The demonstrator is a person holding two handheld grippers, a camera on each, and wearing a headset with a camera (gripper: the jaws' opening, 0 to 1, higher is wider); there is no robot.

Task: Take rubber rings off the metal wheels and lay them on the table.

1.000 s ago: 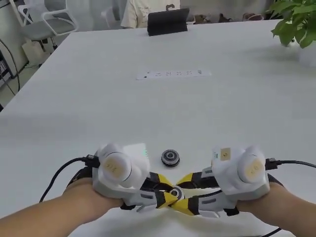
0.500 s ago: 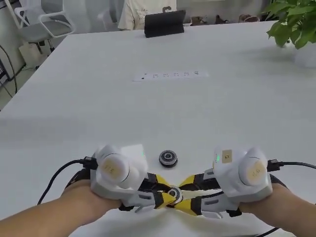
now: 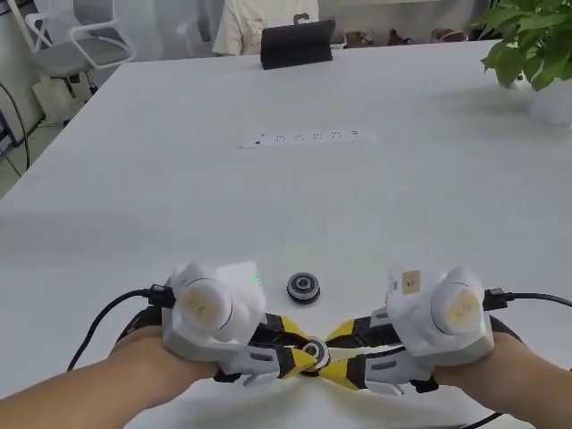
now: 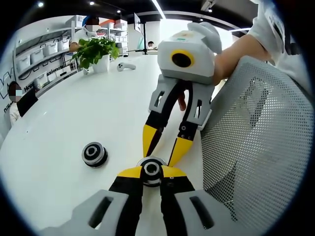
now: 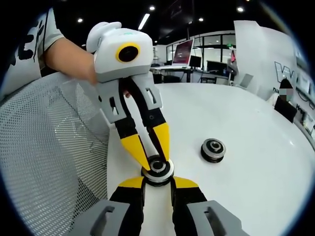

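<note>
shift: slight | right gripper has drawn a little away from left gripper | yellow tips cross less than a second ago | metal wheel between the tips is more exposed

At the near edge of the table, left gripper and right gripper tip to tip, one on each side of a wheel clamped between them. Just behind, apart from both, a second wheel flat on the table. Farther back, a power strip. At the far edge, a tablet. Far right, a plant. Beyond the far left corner, a chair.
</note>
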